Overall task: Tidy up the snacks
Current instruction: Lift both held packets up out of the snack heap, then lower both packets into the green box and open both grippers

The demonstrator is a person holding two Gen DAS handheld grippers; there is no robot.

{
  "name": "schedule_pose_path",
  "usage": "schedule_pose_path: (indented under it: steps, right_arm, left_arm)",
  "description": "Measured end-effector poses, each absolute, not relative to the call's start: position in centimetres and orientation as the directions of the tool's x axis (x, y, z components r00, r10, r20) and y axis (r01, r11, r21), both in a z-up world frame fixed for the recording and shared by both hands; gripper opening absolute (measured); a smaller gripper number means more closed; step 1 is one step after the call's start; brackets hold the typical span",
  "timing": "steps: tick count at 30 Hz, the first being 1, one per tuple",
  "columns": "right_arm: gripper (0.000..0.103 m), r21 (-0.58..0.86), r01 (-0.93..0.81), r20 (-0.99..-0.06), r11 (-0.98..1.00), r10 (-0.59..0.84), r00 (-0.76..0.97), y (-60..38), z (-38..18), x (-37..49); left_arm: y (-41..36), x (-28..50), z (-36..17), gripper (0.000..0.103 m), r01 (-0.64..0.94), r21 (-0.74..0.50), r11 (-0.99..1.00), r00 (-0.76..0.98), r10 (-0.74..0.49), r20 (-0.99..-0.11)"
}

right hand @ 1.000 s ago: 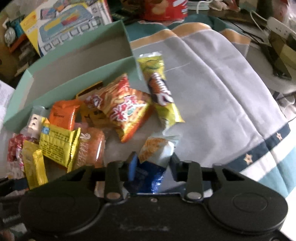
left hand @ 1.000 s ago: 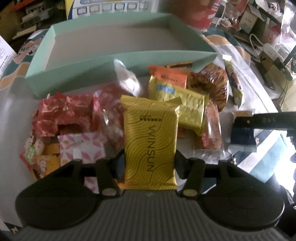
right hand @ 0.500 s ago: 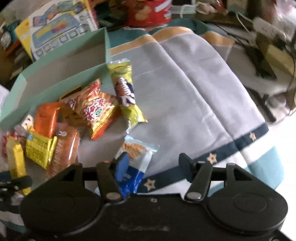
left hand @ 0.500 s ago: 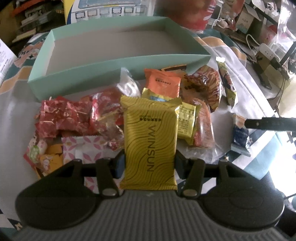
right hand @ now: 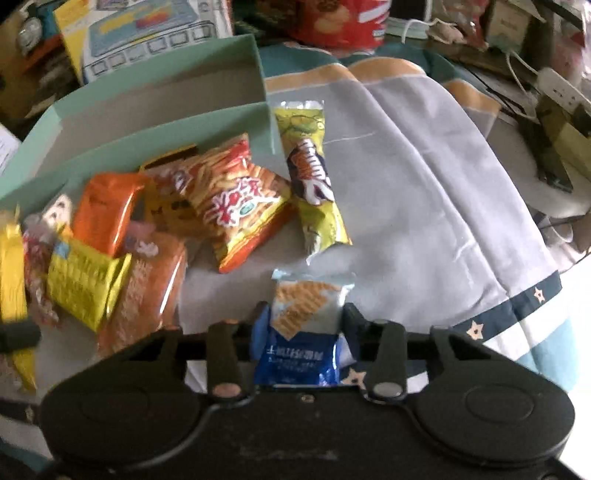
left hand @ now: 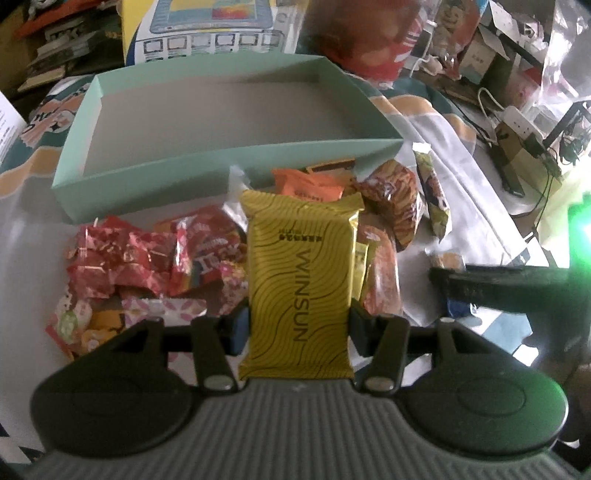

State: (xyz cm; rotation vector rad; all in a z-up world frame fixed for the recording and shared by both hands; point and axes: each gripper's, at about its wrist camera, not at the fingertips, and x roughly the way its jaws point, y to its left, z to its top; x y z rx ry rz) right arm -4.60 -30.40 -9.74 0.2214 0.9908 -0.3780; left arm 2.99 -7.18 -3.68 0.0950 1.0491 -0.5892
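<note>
My left gripper [left hand: 299,323] is shut on a yellow WINSUN packet [left hand: 299,273] and holds it upright above the snack pile [left hand: 155,258]. Beyond the pile lies the empty mint-green box [left hand: 221,173]. In the right wrist view, my right gripper [right hand: 304,321] is closing on a blue and white cracker packet [right hand: 303,328] that lies on the grey cloth [right hand: 424,192]. Its pads touch both side edges of the packet. In front of it lie a fries bag [right hand: 236,206], a green stick pack [right hand: 310,177] and orange packets [right hand: 107,210].
The right gripper's dark finger [left hand: 491,284] reaches in from the right of the left wrist view. A red snack tub [right hand: 340,18], a printed toy box [right hand: 140,33] and a power strip [right hand: 561,85] with cables crowd the far side. The cloth's blue starred border [right hand: 517,314] marks its near edge.
The right gripper opened and let the blue packet drop flat on the cloth, then came back around it and narrowed. The left gripper rose slightly with the yellow packet.
</note>
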Motion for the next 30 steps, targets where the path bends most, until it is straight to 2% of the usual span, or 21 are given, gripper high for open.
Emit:
schedule_pose_path:
  steps: [6,10,17,22,30]
  right_arm:
    - [0.04,0.088,0.411,-0.817,0.907,-0.171,0.551,-32.2,-6.5,-6.6]
    - [0.04,0.155,0.368,-0.77,0.917,-0.121,0.627,-33.3,-2.9,-5.0]
    - [0.04,0.212,0.213,-0.706,0.954,-0.001,0.709,-33.7,1.5,4.6]
    - [0.04,0.22,0.149,-0.703,0.964,0.051,0.709,-33.9,1.7,13.6]
    - [0.04,0.19,0.133,-0.75,0.973,0.056,0.659,-34.6,-2.8,24.8]
  left_arm:
    - [-8.2,3.8,-1.9,0.052,0.515,-0.218,0.829,0.367,-0.443,-0.818]
    - [-8.6,6.2,-0.3,0.052,0.505,-0.228,0.833,0.377,-0.45,-0.81]
    - [-9.9,14.4,2.5,0.052,0.469,-0.191,0.862,0.439,-0.415,-0.797]
    - [-12.0,21.8,1.3,0.053,0.435,-0.146,0.889,0.451,-0.355,-0.819]
    - [-13.6,30.5,-3.7,0.053,0.365,-0.086,0.927,0.43,-0.25,-0.867]
